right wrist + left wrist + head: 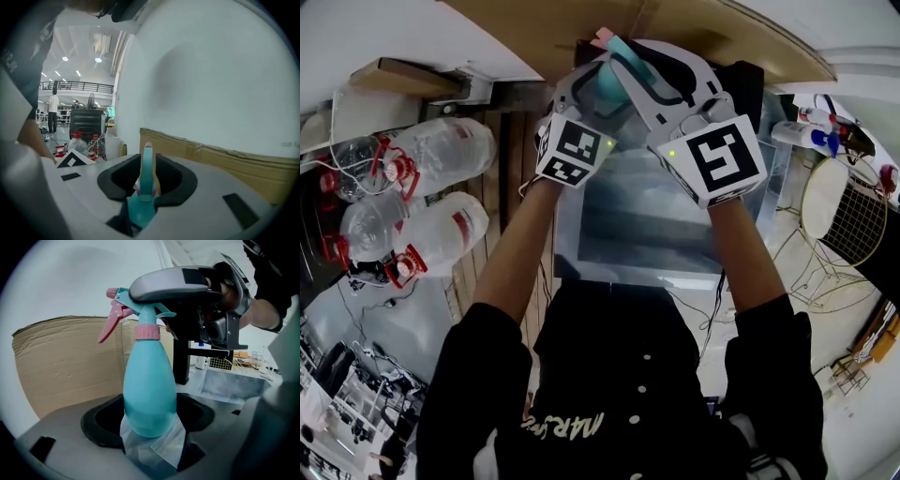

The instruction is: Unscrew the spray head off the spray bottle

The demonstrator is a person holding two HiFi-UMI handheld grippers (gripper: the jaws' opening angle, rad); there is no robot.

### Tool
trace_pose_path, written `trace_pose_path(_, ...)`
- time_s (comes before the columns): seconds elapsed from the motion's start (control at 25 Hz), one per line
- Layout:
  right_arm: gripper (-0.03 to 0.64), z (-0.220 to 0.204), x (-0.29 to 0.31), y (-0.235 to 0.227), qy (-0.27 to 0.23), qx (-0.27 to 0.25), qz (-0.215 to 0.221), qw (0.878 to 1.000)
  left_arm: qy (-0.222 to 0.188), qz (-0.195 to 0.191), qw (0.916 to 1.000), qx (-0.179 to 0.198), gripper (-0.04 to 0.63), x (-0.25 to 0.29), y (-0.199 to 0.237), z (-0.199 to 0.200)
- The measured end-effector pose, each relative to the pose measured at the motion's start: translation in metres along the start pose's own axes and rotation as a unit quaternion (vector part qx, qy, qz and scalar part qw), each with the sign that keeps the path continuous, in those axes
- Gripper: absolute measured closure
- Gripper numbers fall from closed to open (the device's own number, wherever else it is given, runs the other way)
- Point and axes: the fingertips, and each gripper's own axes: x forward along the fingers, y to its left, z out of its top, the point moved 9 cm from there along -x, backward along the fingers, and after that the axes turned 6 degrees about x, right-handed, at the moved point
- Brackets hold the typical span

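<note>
A teal spray bottle [150, 390] with a pink collar [147, 332] and a pink trigger stands upright between the black pads of my left gripper [150, 425], which is shut on its lower body. In the head view both grippers meet high up at the bottle [609, 82], the left gripper [598, 66] to the left and the right gripper [649, 58] to the right. The right gripper [146, 190] is shut on the spray head [147, 168], whose teal top sits squeezed between its pads. From the left gripper view, one grey jaw of the right gripper [187, 287] lies over the spray head [136, 305].
A brown cardboard box [61, 362] stands behind the bottle against a white wall. Large clear water jugs [441, 150] lie on the floor at left. A grey tray [647, 225] sits below my hands, a wire rack [853, 216] at right. A person [52, 112] stands far off.
</note>
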Motion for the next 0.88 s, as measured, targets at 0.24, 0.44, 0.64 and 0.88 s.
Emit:
trace_pose_path(0.24, 0.41, 0.024, -0.033, 0.012, -0.041, 0.025, -0.051, 0.998, 0.002, 0.001, 1.0, 0.0, 0.23, 0.0, -0.001, 0.001)
trace_pose_path(0.44, 0.414, 0.008, -0.048, 0.04, -0.007, 0.086, -0.037, 0.996, 0.002, 0.001, 1.0, -0.001, 0.229, -0.001, -0.001, 0.0)
trace_pose_path(0.64, 0.408, -0.015, -0.036, 0.042, 0.03, 0.115, -0.028, 0.993, 0.001, 0.0, 1.0, 0.001, 0.23, -0.001, -0.001, 0.001)
trace_pose_path(0.88, 0.385, -0.018, -0.024, 0.03, 0.031, 0.106, -0.046, 0.993, 0.002, 0.0, 1.0, 0.001, 0.23, -0.001, -0.001, 0.001)
